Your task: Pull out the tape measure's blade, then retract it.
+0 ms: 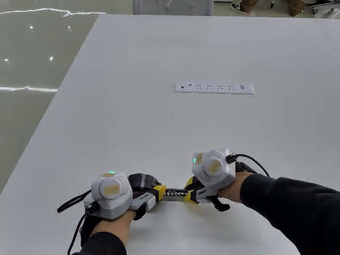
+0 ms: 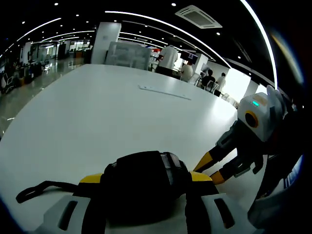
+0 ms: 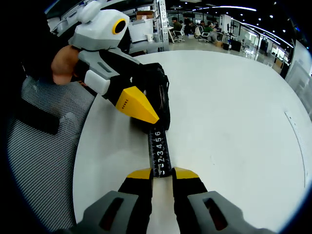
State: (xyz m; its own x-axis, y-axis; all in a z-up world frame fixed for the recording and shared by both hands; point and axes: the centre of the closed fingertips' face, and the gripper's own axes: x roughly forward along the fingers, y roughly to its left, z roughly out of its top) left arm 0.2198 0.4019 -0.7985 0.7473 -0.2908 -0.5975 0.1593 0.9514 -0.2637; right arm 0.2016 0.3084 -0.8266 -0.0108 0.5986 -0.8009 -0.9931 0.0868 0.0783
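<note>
While the right gripper (image 3: 161, 173) pinches its jaws narrowly on the blade (image 3: 159, 146) near the tip, a short numbered stretch lies out of the tape measure's case (image 3: 158, 97). The left gripper (image 2: 146, 178) clamps that case at the near left of the bench (image 1: 159, 106). A skewed pull could slip the thin blade free to snap back, or twist the case loose. The power strip (image 1: 214, 88) lies well apart, farther across the bench.

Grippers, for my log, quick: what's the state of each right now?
Left gripper: shut on the tape case.
Right gripper: shut on the blade.
</note>
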